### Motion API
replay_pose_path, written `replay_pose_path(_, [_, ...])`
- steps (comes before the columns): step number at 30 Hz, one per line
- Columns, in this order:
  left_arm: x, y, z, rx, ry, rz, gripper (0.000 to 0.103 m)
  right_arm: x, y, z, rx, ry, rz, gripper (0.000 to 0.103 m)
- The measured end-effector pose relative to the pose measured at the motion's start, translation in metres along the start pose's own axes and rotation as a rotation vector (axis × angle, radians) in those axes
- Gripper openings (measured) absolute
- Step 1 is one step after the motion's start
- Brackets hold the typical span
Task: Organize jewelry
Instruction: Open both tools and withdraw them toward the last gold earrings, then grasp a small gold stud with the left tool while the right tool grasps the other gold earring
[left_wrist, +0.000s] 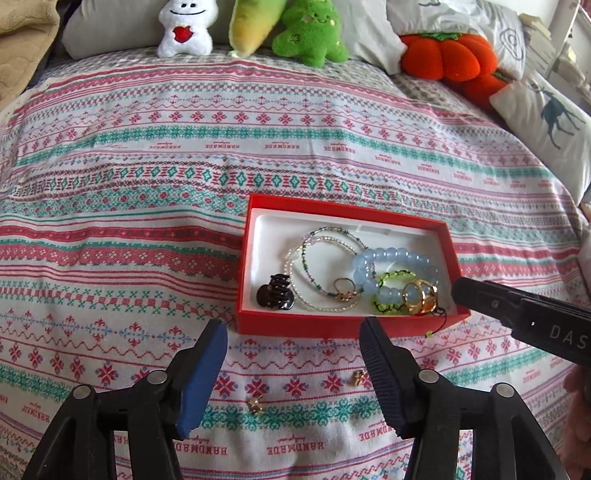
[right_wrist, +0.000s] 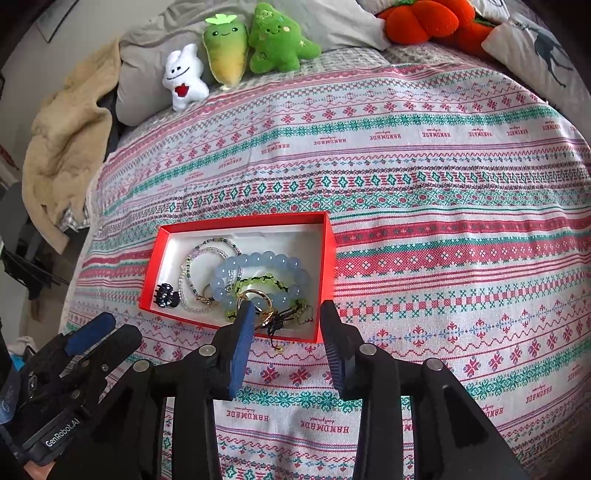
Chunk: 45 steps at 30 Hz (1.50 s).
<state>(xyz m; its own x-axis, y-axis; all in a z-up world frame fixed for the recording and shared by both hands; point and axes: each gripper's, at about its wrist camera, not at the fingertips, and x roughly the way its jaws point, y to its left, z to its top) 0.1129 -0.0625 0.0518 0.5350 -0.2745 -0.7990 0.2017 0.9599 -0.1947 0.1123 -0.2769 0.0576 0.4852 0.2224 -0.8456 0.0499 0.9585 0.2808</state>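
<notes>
Two small gold pieces (left_wrist: 255, 404), perhaps earrings, left-wrist view only.

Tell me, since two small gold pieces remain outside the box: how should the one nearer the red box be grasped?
Take the small gold piece across its body from straight above, the left hand-held gripper straddling it. It lies low and loose on the bedspread, with clear cloth around it.

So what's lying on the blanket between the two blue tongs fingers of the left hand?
In the left wrist view, one tiny gold earring lies on the blanket there. The left tongs hold nothing.
</notes>
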Motion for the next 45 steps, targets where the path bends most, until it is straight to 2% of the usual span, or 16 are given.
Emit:
replay_pose_path(4, [-0.001, 0.011, -0.006, -0.025, 0.028, 0.024, 0.079, -0.006, 0.003, -0.006, -0.006, 0.012, -0.005, 0.042])
replay_pose_path(9, [0.001, 0.023, -0.015, -0.068, 0.086, 0.019, 0.086, -0.014, 0.010, -0.017, -0.029, 0.020, -0.017, 0.057])
replay_pose_path(13, [0.002, 0.030, -0.021, -0.073, 0.113, 0.044, 0.091, -0.016, 0.016, -0.028, -0.043, 0.038, -0.025, 0.061])
replay_pose_path(18, [0.004, 0.037, -0.031, -0.062, 0.143, 0.080, 0.093, -0.014, 0.024, -0.045, -0.080, 0.071, -0.059, 0.065])
replay_pose_path(25, [0.013, 0.045, -0.043, -0.072, 0.212, 0.081, 0.093, -0.002, 0.026, -0.066, -0.097, 0.135, -0.108, 0.066])
replay_pose_path(32, [0.022, 0.049, -0.049, -0.103, 0.263, 0.048, 0.093, 0.009, 0.029, -0.072, -0.113, 0.173, -0.128, 0.066])
replay_pose_path(36, [0.025, 0.048, -0.049, -0.128, 0.268, 0.020, 0.092, 0.013, 0.028, -0.072, -0.106, 0.186, -0.130, 0.066])
replay_pose_path(38, [0.027, 0.047, -0.048, -0.145, 0.267, 0.001, 0.086, 0.014, 0.027, -0.071, -0.100, 0.188, -0.132, 0.066])
replay_pose_path(39, [0.028, 0.046, -0.048, -0.151, 0.269, -0.011, 0.078, 0.014, 0.026, -0.071, -0.097, 0.188, -0.133, 0.066])
replay_pose_path(41, [0.031, 0.044, -0.046, -0.157, 0.276, -0.029, 0.060, 0.015, 0.025, -0.070, -0.087, 0.191, -0.133, 0.066])
replay_pose_path(43, [0.037, 0.042, -0.046, -0.162, 0.286, -0.038, 0.037, 0.015, 0.022, -0.071, -0.076, 0.194, -0.129, 0.066])
replay_pose_path(45, [0.042, 0.040, -0.045, -0.166, 0.292, -0.042, 0.024, 0.016, 0.020, -0.071, -0.067, 0.195, -0.128, 0.066])
